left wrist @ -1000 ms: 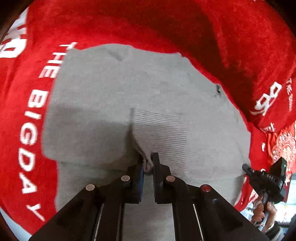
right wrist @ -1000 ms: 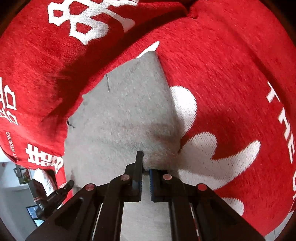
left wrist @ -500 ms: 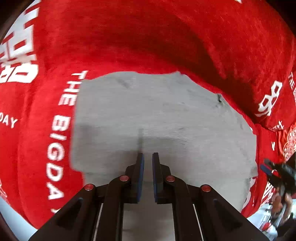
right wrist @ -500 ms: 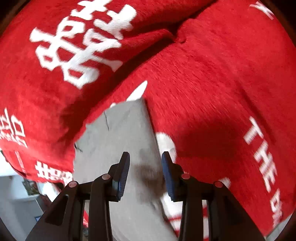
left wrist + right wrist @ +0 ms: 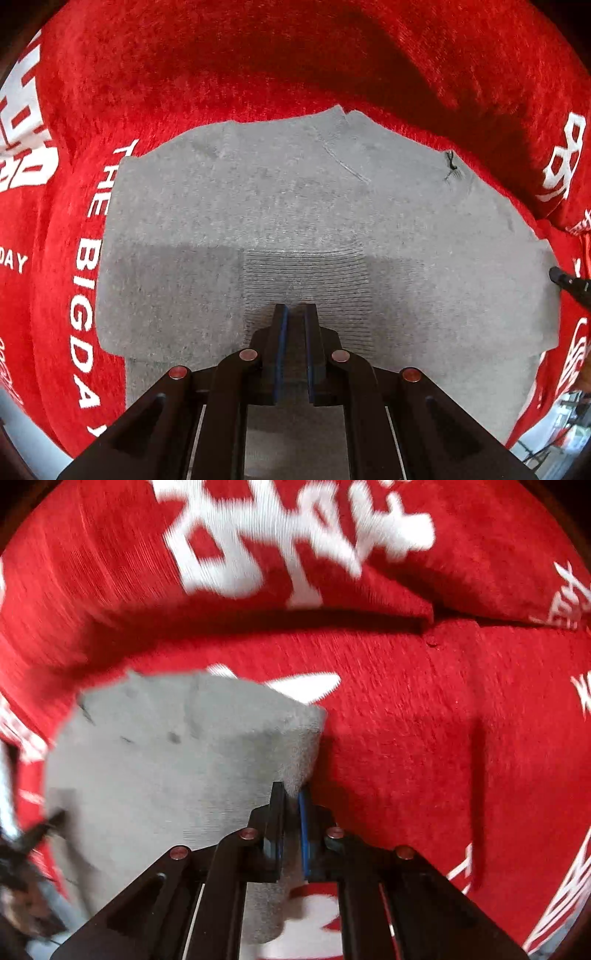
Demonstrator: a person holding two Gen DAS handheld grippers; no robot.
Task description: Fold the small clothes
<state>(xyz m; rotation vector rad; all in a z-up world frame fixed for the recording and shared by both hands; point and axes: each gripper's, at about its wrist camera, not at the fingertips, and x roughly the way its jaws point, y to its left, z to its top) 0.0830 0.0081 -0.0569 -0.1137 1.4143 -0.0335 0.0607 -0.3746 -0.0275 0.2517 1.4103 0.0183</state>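
A small grey knit garment [image 5: 295,206] lies spread on a red cloth with white lettering [image 5: 258,66]. A ribbed grey band [image 5: 306,280] lies on it just ahead of my left gripper [image 5: 294,314]. The left jaws stand nearly together with a narrow gap and nothing shows between them. In the right wrist view the garment [image 5: 166,760] lies left of centre. My right gripper [image 5: 293,794] is shut on the garment's right edge, where the grey fabric bunches between the jaws. The right view is blurred.
The red cloth [image 5: 443,738] surrounds the garment on all sides, with a raised fold [image 5: 332,605] behind it. The other gripper's tip [image 5: 569,282] shows at the left wrist view's right edge. Pale floor shows at the lower corners.
The left gripper let go of the ribbed band, which now lies flat. The right gripper opened, moved along the garment's right edge and closed on it again.
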